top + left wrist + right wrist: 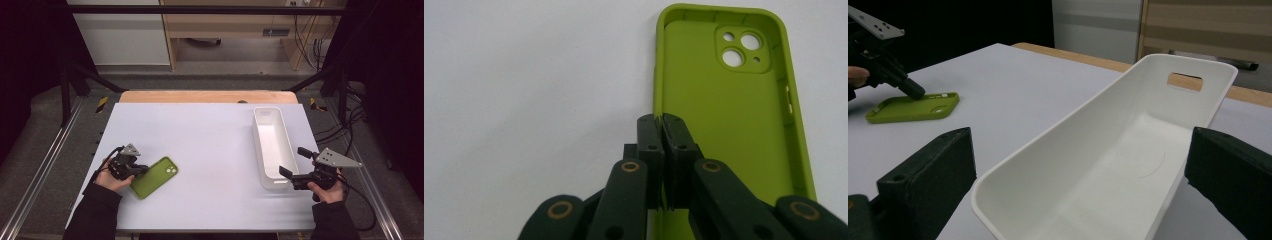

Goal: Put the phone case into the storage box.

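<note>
A green phone case lies inner side up on the white table, toward its front left. My left gripper is shut on the case's side wall; in the left gripper view the two jaws pinch the thin rim of the case at its long edge. The right gripper view shows the case and the left gripper far off. A long white bin stands empty at the right. My right gripper is open beside the bin's near end, its jaws wide to either side of the bin's corner, not touching it.
The bin has a handle slot in its far end wall. A wooden strip runs along the table's far edge. Metal rails flank the table, and cables lie on the floor at the right.
</note>
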